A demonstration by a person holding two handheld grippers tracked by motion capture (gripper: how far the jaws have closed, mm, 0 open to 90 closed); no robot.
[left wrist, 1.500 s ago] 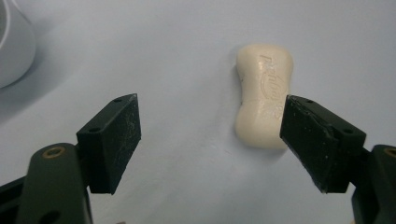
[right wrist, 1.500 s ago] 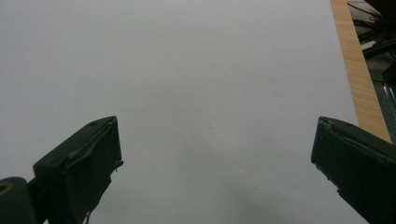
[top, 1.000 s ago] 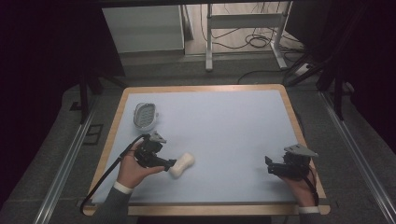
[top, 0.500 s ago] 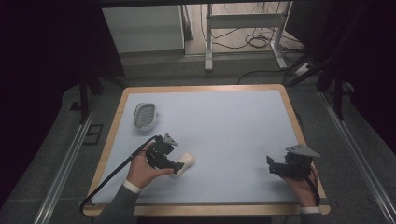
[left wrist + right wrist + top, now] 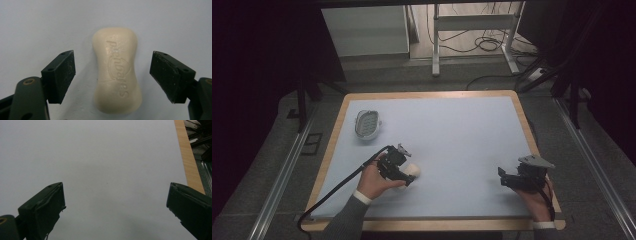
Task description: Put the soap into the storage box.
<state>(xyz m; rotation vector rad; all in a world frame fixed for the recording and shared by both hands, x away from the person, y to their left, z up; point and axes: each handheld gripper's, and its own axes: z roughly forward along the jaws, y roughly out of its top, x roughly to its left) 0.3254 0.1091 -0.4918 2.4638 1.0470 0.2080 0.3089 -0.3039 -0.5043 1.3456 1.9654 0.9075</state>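
High view, soap: we see the cream bar of soap [image 5: 412,171] lying flat on the pale blue worktop [image 5: 452,135], toward its near left part, just ahead of the left tongs [image 5: 407,176].
High view, soap dish: a small oval soap dish [image 5: 366,123] sits near the worktop's left edge, toward the far left corner, well apart from the bar.
High view, right tongs: the right tongs [image 5: 504,178] rest low near the near right corner, away from everything else.
Left gripper view, grip: our left tongs [image 5: 112,75] are spread wide, one pad [image 5: 61,75] on each side of the soap [image 5: 116,72], with bare worktop between pad and bar on both sides; nothing is pinched yet.
Left gripper view, alignment: the bar runs lengthwise between the jaws, embossed face up, sitting a little nearer the left pad.
Right gripper view, state: our right tongs [image 5: 115,207] are spread and empty over bare worktop [image 5: 107,157], the wooden edge [image 5: 188,157] at the side.
Risk, slip: we judge the rounded, smooth bar may squirt out if we close hard or too high on its curved sides.
Risk, skew: since the bar is off centre, one pad may touch first and push or turn it.
Risk, carry: a loose hold could drop it short of the dish.
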